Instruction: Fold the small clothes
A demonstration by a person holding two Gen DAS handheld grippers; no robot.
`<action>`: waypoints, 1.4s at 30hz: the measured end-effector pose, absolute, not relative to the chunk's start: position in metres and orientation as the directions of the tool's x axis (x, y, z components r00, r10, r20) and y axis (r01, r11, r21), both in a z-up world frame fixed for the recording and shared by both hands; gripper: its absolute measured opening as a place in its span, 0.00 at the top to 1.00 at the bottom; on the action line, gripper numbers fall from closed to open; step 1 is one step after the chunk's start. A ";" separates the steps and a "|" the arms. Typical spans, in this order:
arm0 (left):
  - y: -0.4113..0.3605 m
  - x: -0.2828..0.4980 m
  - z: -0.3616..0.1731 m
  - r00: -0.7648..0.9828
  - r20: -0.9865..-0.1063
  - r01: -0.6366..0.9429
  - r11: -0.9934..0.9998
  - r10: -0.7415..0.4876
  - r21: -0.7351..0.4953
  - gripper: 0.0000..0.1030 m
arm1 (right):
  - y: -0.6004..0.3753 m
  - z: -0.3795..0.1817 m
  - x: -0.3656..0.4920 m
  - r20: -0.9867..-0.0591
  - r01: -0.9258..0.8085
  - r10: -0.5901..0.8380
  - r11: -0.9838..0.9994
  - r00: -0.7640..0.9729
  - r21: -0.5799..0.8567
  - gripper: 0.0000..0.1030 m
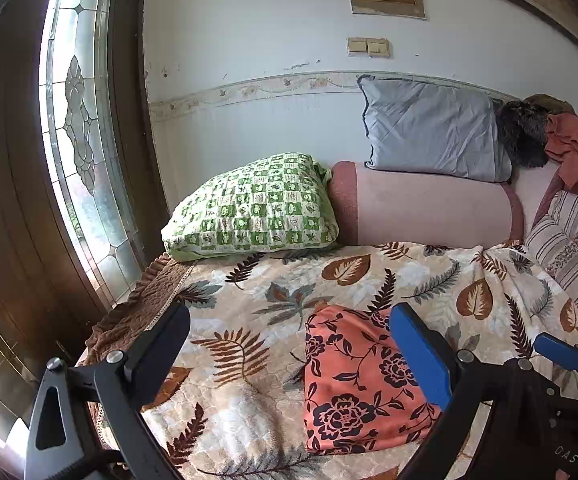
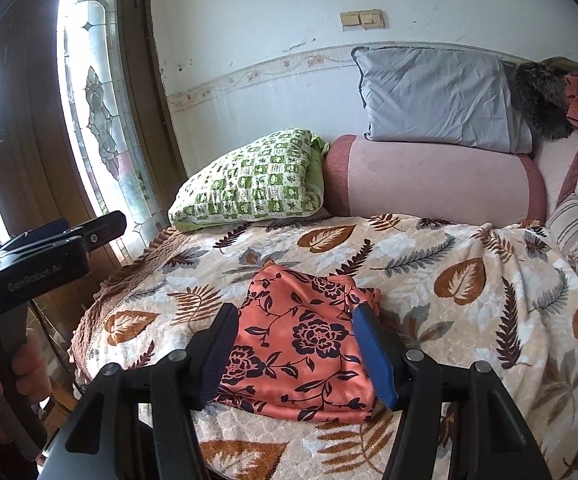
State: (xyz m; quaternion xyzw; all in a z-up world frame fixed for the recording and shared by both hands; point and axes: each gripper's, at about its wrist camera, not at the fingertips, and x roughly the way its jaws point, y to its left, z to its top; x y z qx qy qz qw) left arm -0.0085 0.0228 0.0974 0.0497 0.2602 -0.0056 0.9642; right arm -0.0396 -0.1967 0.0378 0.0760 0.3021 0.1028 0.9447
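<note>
A small orange garment with dark flowers [image 1: 353,380] [image 2: 297,344] lies folded into a compact shape on the leaf-patterned blanket [image 1: 249,292] [image 2: 449,280]. My left gripper [image 1: 291,311] is open wide above the blanket, and the garment lies under its blue finger [image 1: 417,352]. My right gripper [image 2: 294,312] is open, its black and blue fingers standing either side of the garment without pressing it. One blue finger of the right gripper [image 1: 557,350] shows at the right edge of the left wrist view. The left gripper's body [image 2: 49,248] and a hand [image 2: 29,364] show at the left of the right wrist view.
A green checked pillow [image 1: 249,208], a pink bolster [image 1: 429,208] and a grey pillow [image 1: 429,132] line the wall behind. A striped cushion [image 1: 569,240] sits at the right. The bed's brown frilled edge [image 1: 137,300] runs along the left, beside a wooden door with patterned glass [image 1: 81,120].
</note>
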 end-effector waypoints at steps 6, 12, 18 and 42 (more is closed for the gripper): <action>0.028 -0.019 0.101 0.868 -0.497 0.054 0.995 -0.008 0.080 0.03 | -0.193 0.044 -0.047 -0.549 -0.149 0.237 0.968 0.802 0.201 0.38; 0.039 -0.027 0.107 0.874 -0.487 0.050 0.997 -0.012 0.065 0.03 | -0.183 0.053 -0.052 -0.537 -0.169 0.246 0.967 0.807 0.190 0.38; 0.047 -0.032 0.112 0.878 -0.478 0.055 0.997 -0.024 0.052 0.03 | -0.172 0.058 -0.051 -0.542 -0.187 0.251 0.967 0.802 0.171 0.38; 0.057 -0.015 0.102 0.859 -0.509 0.068 0.997 -0.045 0.026 0.03 | -0.143 0.046 -0.025 -0.589 -0.192 0.246 0.969 0.770 0.154 0.38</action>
